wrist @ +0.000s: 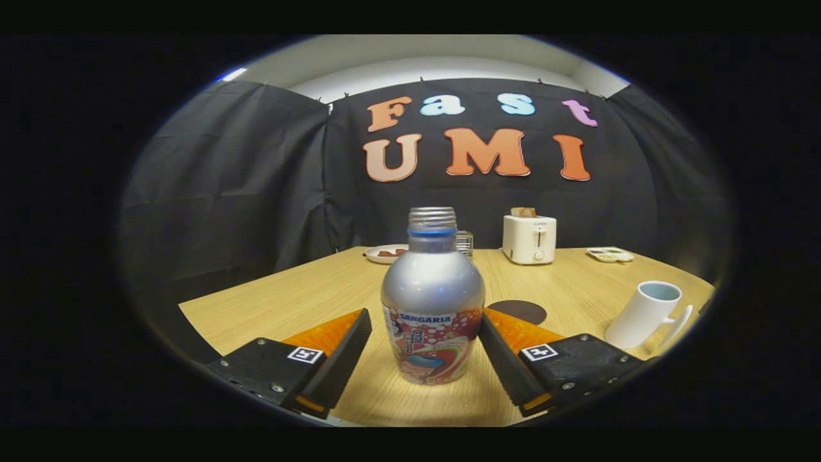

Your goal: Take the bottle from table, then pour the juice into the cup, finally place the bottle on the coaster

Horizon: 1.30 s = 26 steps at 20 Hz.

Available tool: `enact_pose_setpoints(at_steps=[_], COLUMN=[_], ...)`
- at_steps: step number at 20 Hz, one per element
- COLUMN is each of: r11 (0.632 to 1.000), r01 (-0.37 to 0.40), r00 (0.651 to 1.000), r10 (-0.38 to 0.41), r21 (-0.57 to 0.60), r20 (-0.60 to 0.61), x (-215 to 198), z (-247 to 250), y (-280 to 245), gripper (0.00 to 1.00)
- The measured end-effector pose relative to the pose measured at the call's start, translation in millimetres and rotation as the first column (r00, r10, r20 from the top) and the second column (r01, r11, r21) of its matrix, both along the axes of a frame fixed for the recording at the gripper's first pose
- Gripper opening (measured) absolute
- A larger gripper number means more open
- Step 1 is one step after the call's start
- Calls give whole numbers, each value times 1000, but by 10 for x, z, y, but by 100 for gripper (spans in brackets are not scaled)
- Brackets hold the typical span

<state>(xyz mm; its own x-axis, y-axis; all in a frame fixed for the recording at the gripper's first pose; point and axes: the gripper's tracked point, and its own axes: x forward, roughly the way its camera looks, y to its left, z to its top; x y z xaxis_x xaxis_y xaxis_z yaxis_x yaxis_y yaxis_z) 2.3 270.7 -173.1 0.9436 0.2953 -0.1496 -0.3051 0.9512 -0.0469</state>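
Note:
A silver bottle with a colourful label and an uncapped threaded neck stands upright on the wooden table. It sits between the fingers of my gripper, which is open. The left finger stands a little clear of the bottle, and the right finger is at or nearly at its side. A dark round coaster lies flat just beyond the right finger. Further right, a white cup with a handle stands upright.
At the table's far side stand a white toaster holding toast, a plate with food, a small tray and a clear glass partly behind the bottle. Black cloth walls close the booth behind.

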Motion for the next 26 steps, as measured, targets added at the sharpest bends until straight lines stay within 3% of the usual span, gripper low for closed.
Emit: enact_pose_setpoints(at_steps=[4,7,14,18,26], r11=[1000,999,957,908,751], r01=[-9,-5,24,55,121], r00=[1000,999,989,983,973], r10=[9,6,19,25,39], r21=[10,40,288,416,649], r20=[-13,-37,-145,-183,-226], x=[12,21,9,-4,42], z=[-11,-11,173,330,626], y=[-7,-43,-258,-490,-853], gripper=[77,75,75,75,75])
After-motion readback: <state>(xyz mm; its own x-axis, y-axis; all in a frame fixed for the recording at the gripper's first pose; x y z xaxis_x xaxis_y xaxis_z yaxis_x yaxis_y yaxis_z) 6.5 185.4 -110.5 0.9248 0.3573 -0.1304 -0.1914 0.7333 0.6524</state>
